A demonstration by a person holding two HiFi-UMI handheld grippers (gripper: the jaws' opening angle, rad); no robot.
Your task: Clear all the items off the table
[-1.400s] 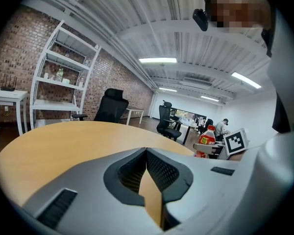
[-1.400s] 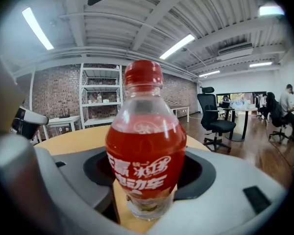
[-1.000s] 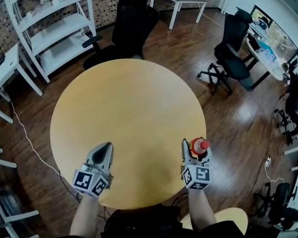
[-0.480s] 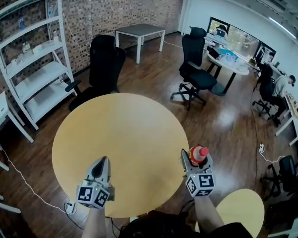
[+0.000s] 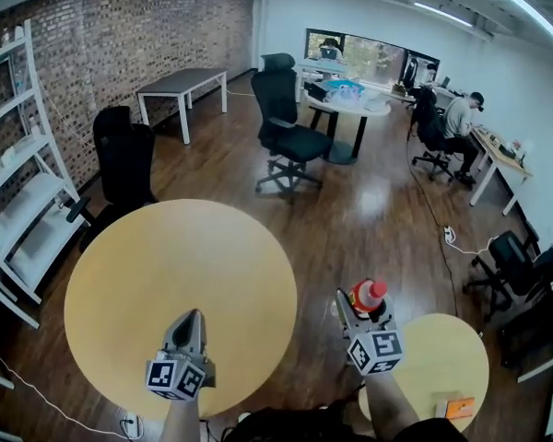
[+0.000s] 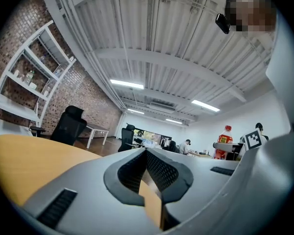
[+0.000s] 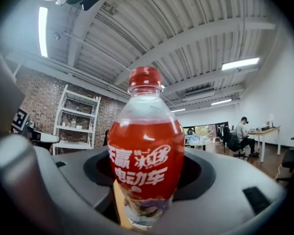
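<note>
Swinging right, clear of table [image 5: 120, 284] now, carrying bottle [image 5: 369, 295] upright in right gripper [image 5: 362, 304], clamped tight, over floor. Keeping left gripper [image 5: 190, 319] shut, empty. Could drop it if jerking or easing the squeeze.

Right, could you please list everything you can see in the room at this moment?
Large round wooden table: one, light yellow, under the left gripper, top bare.
Plastic bottle of red drink with a red cap: one, red, between the right gripper's jaws, clear of the large table.
Small round table: one, light yellow, lower right.
Flat orange item: one, orange, on the small table.
Black office chairs: at least three, black, on the wood floor.
White shelving unit: one, white, far left.
Rectangular table: one, grey top, by the brick wall.
Seated person: one, far right.
Left gripper: one, grey, shut, empty.
Right gripper: one, grey, gripping the bottle.
</note>
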